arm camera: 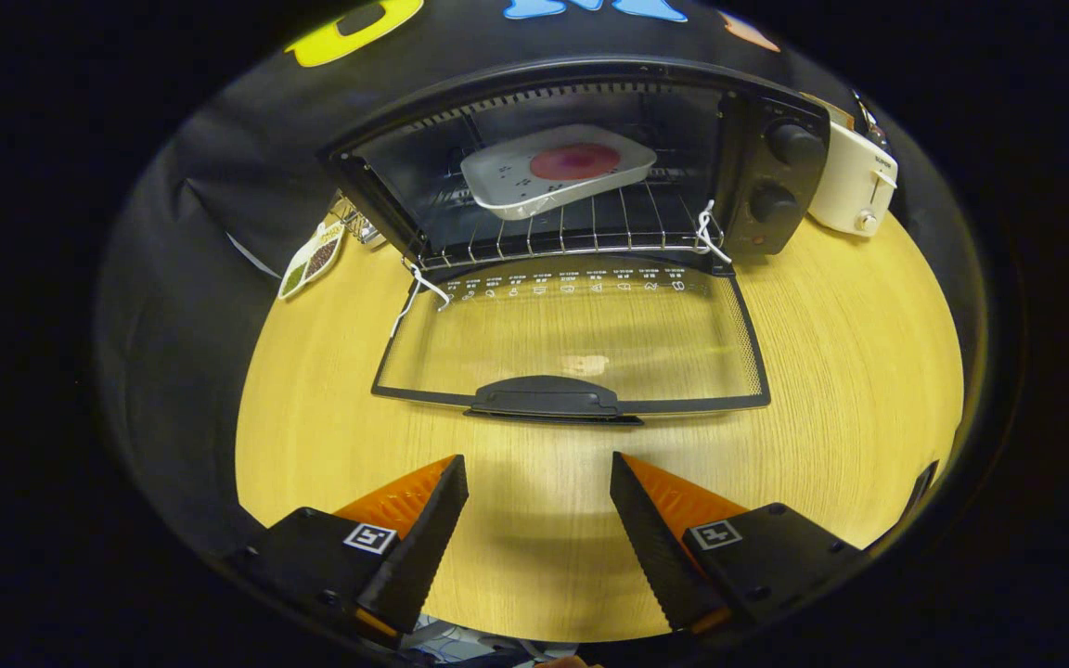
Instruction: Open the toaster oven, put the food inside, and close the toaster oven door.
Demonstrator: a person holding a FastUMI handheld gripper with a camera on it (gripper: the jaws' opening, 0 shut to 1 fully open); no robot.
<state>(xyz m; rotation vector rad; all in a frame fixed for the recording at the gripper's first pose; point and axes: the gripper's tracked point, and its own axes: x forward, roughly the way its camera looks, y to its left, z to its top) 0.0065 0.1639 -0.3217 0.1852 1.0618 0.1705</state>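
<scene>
While the toaster oven [581, 167] stood at the back of the desk [850, 371], its glass door [572, 343] was laid down flat on the wood, fully open. The food, a white tray with a red round piece on it [558, 169], was already set on the wire rack [581, 237] inside the oven. So the first two steps were judged to be done, and only the closing of the door was left.

The hand-held gripper [539, 487] was held low over the desk, just in front of the door. Its fingers were spread wide and nothing was held between them. The door's dark handle [548, 397] was seen just ahead of the fingers, close but not touched.

For the next move, the handle would likely need to be reached from under its front edge, or pinched between the fingers, and the door would then need to be swung up and back until it was shut against the oven. Care would be needed so that the oven was not pushed back on the desk.

A cream toaster [855, 181] was seen just beside the oven's knobs [794, 144], and a small packet [312, 260] was lying on the other side.
</scene>
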